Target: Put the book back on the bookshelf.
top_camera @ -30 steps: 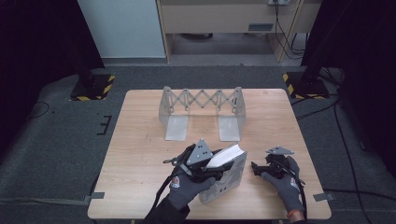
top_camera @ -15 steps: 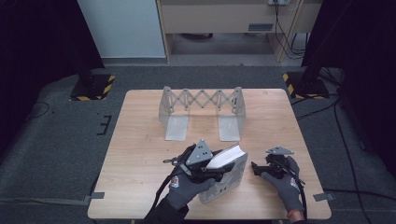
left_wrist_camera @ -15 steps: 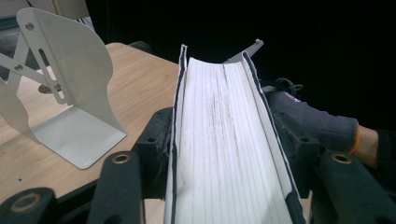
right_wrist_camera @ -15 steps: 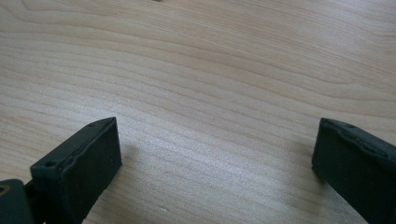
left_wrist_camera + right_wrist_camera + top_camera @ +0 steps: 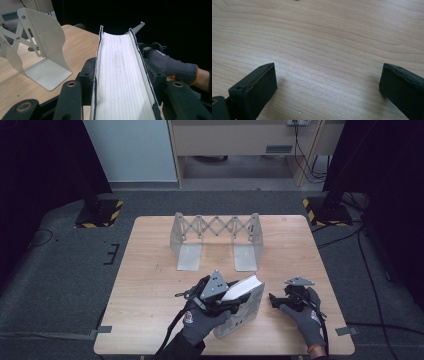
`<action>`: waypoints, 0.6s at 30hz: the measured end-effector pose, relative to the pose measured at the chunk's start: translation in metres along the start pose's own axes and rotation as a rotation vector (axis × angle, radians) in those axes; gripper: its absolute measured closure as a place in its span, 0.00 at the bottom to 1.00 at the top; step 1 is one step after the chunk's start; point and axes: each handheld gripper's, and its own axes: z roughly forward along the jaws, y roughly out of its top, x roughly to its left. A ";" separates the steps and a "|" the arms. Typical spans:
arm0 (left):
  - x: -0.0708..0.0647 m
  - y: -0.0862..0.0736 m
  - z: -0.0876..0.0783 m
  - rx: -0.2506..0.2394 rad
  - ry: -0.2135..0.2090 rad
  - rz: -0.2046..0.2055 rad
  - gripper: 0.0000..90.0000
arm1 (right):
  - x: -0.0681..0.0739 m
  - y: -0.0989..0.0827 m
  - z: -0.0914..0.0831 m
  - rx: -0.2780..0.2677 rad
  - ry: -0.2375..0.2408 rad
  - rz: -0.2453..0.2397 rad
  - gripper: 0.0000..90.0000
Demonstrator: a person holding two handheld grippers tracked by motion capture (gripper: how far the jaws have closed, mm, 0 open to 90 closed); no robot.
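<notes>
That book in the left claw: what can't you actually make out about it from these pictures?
- Title and cover text: the book is too small in the high view, and the left claw view faces its page edge.
- Lower end: hidden in the high view by the gloved left hand.
- Near end: cut off by the bottom edge of the left claw view.

Bare table (image 5: 150,310) left of the left gripper (image 5: 227,302), and a wide open strip between the hands and the metal book rack (image 5: 216,237) at the far side. The rack blocks the far middle; both its ends have clear wood. The book (image 5: 247,302) stands between the two grippers. Right gripper (image 5: 272,300) sits over bare wood, jaws spread.
</notes>
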 end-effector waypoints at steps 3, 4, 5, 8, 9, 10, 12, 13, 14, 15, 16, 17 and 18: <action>0.006 0.000 -0.004 0.001 -0.004 -0.043 0.58 | 0.000 0.000 0.000 0.000 0.000 0.000 0.02; 0.007 -0.001 -0.005 -0.002 -0.006 -0.049 0.58 | 0.000 0.000 0.000 0.000 0.000 0.000 0.02; 0.007 -0.001 -0.008 -0.005 -0.006 -0.049 0.58 | 0.000 0.000 0.000 0.000 0.000 0.000 0.02; 0.009 0.000 -0.013 -0.004 0.007 -0.049 0.58 | 0.000 0.000 0.000 0.000 0.000 0.001 0.02; 0.010 0.001 -0.016 -0.004 0.016 -0.053 0.58 | 0.000 0.000 0.000 0.000 0.000 0.000 0.02; 0.011 0.001 -0.018 -0.008 0.023 -0.056 0.58 | 0.000 0.000 0.000 0.000 0.000 0.000 0.02; 0.016 0.002 -0.024 -0.014 0.044 -0.059 0.58 | 0.000 0.000 0.000 0.000 0.000 0.000 0.02; 0.020 0.003 -0.029 -0.013 0.056 -0.065 0.58 | 0.000 0.000 0.000 0.000 0.000 0.000 0.02; 0.023 0.003 -0.032 -0.017 0.065 -0.072 0.58 | 0.000 0.000 0.000 0.000 0.000 0.000 0.02; 0.026 0.003 -0.036 -0.020 0.076 -0.078 0.58 | 0.000 0.000 0.000 0.000 0.000 0.000 0.02; 0.030 0.004 -0.040 -0.022 0.088 -0.081 0.58 | 0.000 0.000 0.000 0.000 0.000 0.000 0.02; 0.033 0.005 -0.044 -0.026 0.102 -0.085 0.58 | 0.000 0.000 0.000 0.000 0.000 0.000 0.02; 0.037 0.005 -0.048 -0.030 0.115 -0.087 0.58 | 0.000 0.000 0.000 0.001 0.000 0.004 0.02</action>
